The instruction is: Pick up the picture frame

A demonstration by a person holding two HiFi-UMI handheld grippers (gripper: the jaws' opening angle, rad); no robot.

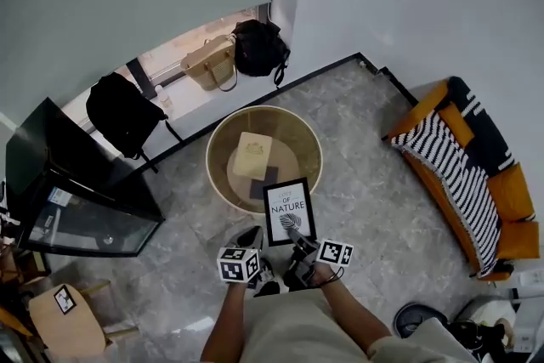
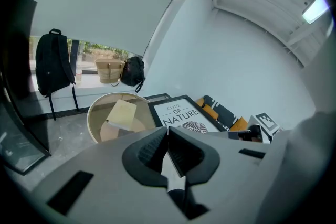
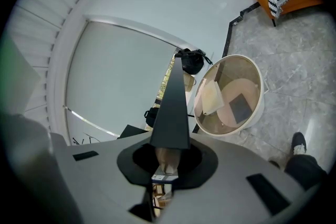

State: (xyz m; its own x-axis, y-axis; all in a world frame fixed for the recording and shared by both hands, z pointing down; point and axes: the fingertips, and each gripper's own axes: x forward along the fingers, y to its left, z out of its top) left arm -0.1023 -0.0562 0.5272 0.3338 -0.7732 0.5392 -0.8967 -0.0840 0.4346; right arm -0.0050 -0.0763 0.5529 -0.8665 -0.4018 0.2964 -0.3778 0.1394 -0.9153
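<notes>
The picture frame [image 1: 289,210] is held aloft over the near rim of the round table [image 1: 219,150]. It is clamped at its lower edge by the left gripper [image 1: 253,235] and right gripper [image 1: 297,239] (both closed on it). Both grips should be kept level and equally firm.

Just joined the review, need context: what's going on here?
A person holds a gripper in each hand, and both grip the picture frame at its near end. The left gripper has its fingers closed on the lower left corner, the right gripper on the lower edge. The frame is held in the air, print facing up, beside the round table.
</notes>
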